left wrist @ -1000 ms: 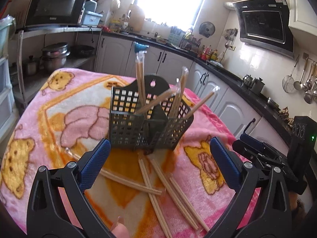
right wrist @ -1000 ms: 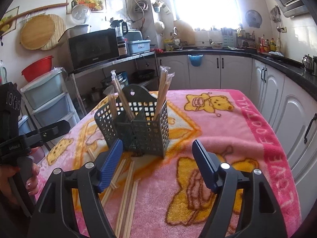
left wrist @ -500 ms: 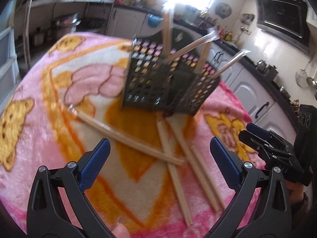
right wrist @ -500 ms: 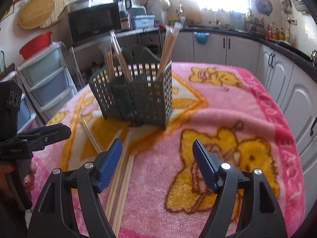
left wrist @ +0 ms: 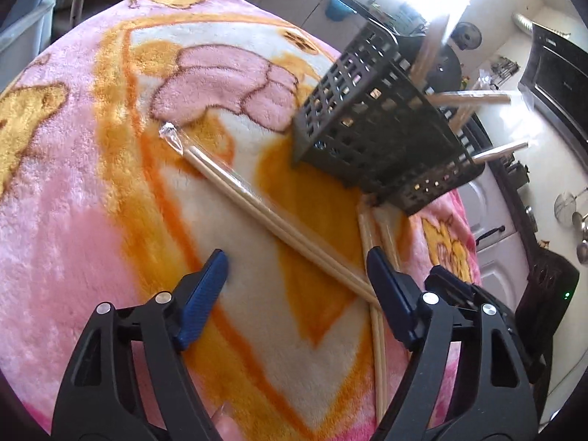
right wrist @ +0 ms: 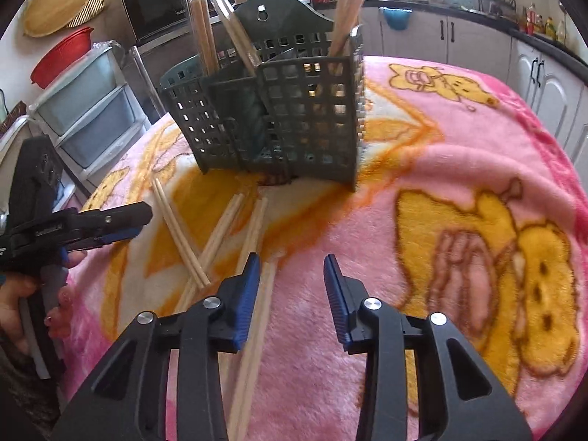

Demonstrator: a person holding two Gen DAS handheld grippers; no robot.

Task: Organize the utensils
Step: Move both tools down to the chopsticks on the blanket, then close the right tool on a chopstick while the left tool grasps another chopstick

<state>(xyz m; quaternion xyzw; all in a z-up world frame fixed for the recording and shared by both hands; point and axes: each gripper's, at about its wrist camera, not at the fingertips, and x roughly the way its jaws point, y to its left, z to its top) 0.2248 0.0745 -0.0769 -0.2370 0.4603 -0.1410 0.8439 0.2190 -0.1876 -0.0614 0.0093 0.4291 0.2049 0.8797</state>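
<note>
A dark green perforated utensil caddy (right wrist: pixel 279 117) stands on the pink bear blanket (right wrist: pixel 459 169) and holds several wrapped chopstick pairs (right wrist: pixel 205 33). It also shows in the left wrist view (left wrist: pixel 371 125). Several wrapped chopstick pairs lie loose in front of it. My left gripper (left wrist: pixel 296 275) is open, low over one long wrapped pair (left wrist: pixel 257 198), which runs between its fingers. My right gripper (right wrist: pixel 292 286) is open; a pair (right wrist: pixel 257 294) lies just beside its left finger. The left gripper (right wrist: pixel 121 228) shows at the left of the right wrist view.
Kitchen cabinets (right wrist: pixel 459 40) and a counter run behind the table. A microwave (right wrist: pixel 158 3) and plastic drawers (right wrist: pixel 84 110) stand at the far left. The blanket drops off at the table's right edge. The right gripper (left wrist: pixel 452 286) shows at the right of the left wrist view.
Both grippers have dropped lower and moved closer to the loose chopsticks on the blanket. The left one now straddles the long wrapped pair. Both have stayed open.
</note>
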